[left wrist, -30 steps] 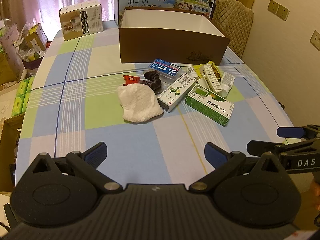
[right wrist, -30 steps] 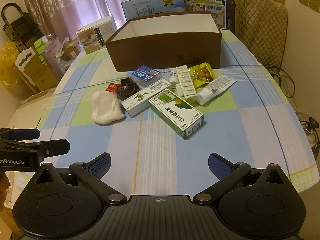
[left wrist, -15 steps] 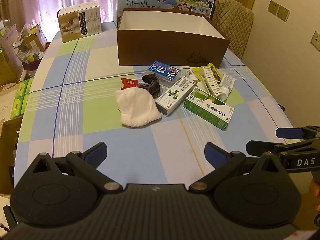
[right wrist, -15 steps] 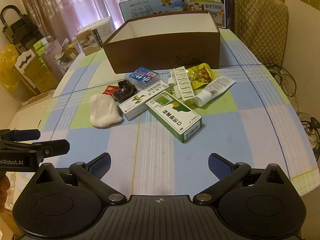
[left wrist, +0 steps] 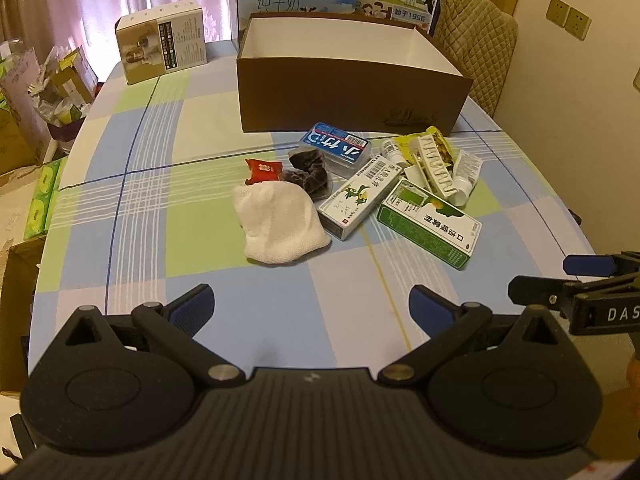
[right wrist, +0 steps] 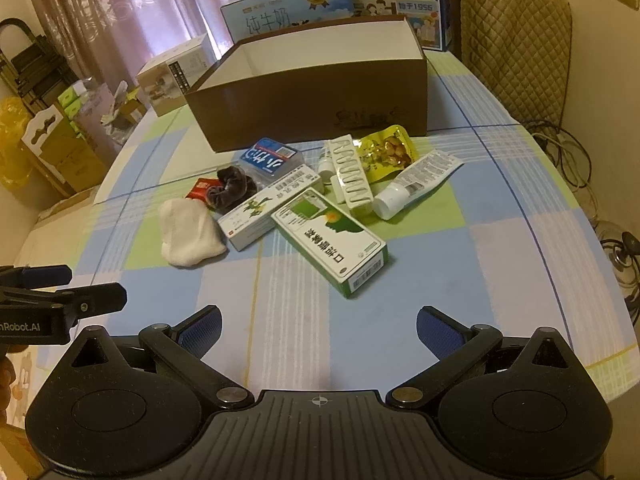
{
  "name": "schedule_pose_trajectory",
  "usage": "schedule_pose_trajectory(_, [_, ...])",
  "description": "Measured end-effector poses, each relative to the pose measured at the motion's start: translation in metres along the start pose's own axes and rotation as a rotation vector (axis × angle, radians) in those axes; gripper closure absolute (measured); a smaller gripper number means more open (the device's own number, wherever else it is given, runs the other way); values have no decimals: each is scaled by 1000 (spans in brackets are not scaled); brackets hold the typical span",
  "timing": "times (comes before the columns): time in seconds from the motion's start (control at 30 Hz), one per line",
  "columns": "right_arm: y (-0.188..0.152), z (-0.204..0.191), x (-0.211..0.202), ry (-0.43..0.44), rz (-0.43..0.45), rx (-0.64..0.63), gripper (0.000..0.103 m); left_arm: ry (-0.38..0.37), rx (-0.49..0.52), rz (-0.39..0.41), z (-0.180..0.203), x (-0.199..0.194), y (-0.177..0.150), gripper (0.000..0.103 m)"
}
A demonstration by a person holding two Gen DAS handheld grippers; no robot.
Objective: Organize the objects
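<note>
Both hand-held grippers, left (left wrist: 310, 306) and right (right wrist: 318, 326), hovered open and empty at the desk's (right wrist: 460, 280) near edge. The green box (right wrist: 330, 236) lay just beyond the right one, its long axis slanting near-right to far-left, nearer that hand.

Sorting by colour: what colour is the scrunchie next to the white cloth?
The scrunchie is dark brown, velvety; clearest in the right wrist view.

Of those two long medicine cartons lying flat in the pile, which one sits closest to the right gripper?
The green carton, its barcode end pointing toward the right gripper. The white carton with a green plant picture lies beside it, farther back by the white cloth.
</note>
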State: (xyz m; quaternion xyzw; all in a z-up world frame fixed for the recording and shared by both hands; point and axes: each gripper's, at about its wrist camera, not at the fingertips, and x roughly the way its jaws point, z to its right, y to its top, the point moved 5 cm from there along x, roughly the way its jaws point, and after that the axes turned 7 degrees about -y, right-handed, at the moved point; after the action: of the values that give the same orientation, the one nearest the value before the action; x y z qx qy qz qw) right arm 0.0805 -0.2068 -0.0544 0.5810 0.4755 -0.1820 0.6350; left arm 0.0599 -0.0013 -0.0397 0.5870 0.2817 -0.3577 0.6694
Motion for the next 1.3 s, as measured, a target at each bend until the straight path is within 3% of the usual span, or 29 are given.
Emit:
schedule_pose_trajectory(0.4, [24,13,24,21,47,-34,2,24,-47,-3,-14,19,10,1])
schedule_pose_trajectory(0.93, [54,36,62,13,41,-39,13,71,-79,6,-30,72,35,1])
schedule_pose_trajectory(1.3, [72,51,78,5,30,-31,13,92,-128,4,-44,118,63,11])
